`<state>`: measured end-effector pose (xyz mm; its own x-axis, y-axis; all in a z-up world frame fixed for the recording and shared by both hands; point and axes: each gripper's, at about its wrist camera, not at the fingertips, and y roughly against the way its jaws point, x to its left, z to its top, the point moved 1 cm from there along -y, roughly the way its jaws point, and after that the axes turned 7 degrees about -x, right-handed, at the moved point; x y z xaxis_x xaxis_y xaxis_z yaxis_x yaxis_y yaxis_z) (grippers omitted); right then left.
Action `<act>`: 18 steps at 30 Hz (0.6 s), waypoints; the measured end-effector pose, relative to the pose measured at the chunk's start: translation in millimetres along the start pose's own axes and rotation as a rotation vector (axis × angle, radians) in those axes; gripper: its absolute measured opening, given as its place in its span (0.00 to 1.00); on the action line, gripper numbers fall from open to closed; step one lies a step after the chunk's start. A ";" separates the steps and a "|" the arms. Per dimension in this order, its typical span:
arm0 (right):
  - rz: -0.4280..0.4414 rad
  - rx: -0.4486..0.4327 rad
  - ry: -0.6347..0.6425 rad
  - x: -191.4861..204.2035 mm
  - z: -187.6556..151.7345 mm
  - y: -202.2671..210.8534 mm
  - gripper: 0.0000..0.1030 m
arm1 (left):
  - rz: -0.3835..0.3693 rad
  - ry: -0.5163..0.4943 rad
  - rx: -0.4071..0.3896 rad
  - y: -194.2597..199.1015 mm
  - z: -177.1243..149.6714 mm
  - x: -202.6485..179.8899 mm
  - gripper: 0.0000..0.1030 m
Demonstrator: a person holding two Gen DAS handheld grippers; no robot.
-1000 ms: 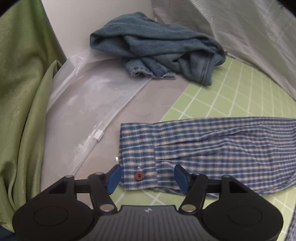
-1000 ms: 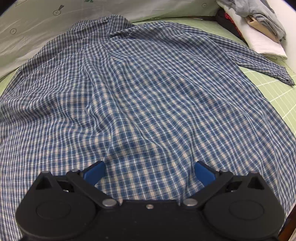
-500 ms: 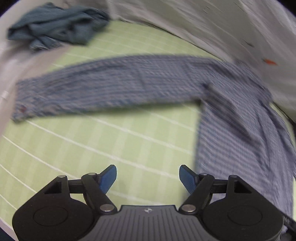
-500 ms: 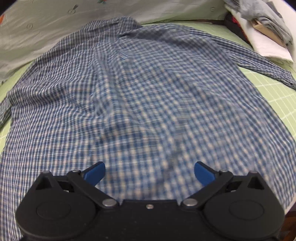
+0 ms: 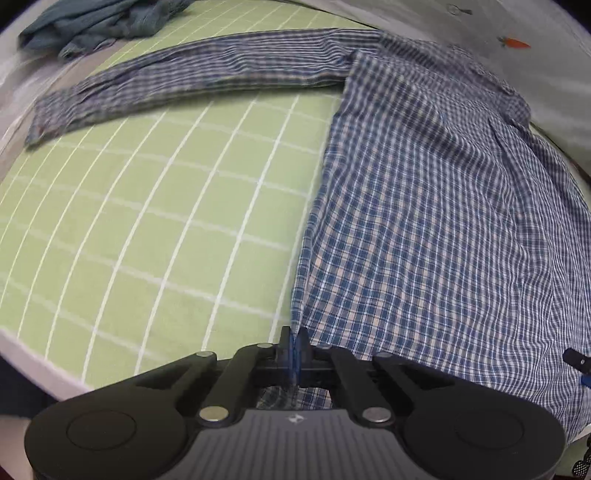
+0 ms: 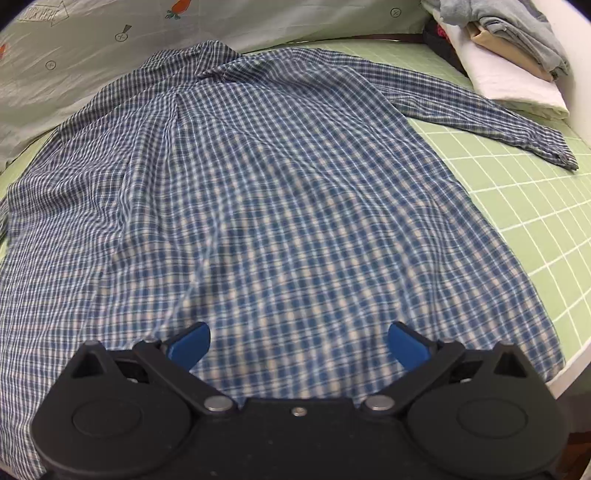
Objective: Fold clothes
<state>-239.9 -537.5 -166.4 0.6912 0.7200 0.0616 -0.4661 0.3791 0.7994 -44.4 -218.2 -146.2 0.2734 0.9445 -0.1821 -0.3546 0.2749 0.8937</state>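
Green gridded bed sheet (image 5: pixel 155 206); pale quilt with carrot print (image 6: pixel 110 40) behind; white pillow (image 6: pixel 513 81) at the far corner.

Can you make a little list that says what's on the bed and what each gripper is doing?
surface: green checked sheet
main garment: blue plaid shirt, spread flat, sleeves out to both sides
left gripper: shut on the shirt's bottom corner
right gripper: open, over the shirt's hem, holding nothing
far left: crumpled teal garment
far right: folded stack of clothes
behind shirt: pale printed fabric
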 end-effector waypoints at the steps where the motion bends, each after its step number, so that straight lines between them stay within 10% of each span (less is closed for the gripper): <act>1: 0.006 0.003 0.006 -3.2 -0.1 -0.3 1.00 | 0.007 0.023 0.000 2.0 -2.9 2.7 0.01; 7: 0.047 0.012 0.016 -24.0 5.0 -4.6 1.00 | 0.076 0.093 -0.014 12.4 -9.0 1.0 0.14; 11: 0.075 -0.009 0.014 -37.5 19.7 -8.0 1.00 | 0.100 0.117 -0.073 25.3 -0.7 -12.3 0.67; 18: 0.096 -0.092 0.005 -50.0 66.2 -23.6 1.00 | 0.099 0.095 -0.155 31.0 30.1 -57.1 0.74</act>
<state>-226.8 -620.9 -148.8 0.6381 0.7585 0.1323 -0.5788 0.3593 0.7320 -44.1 -269.0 -95.8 0.1476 0.9790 -0.1405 -0.5107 0.1971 0.8368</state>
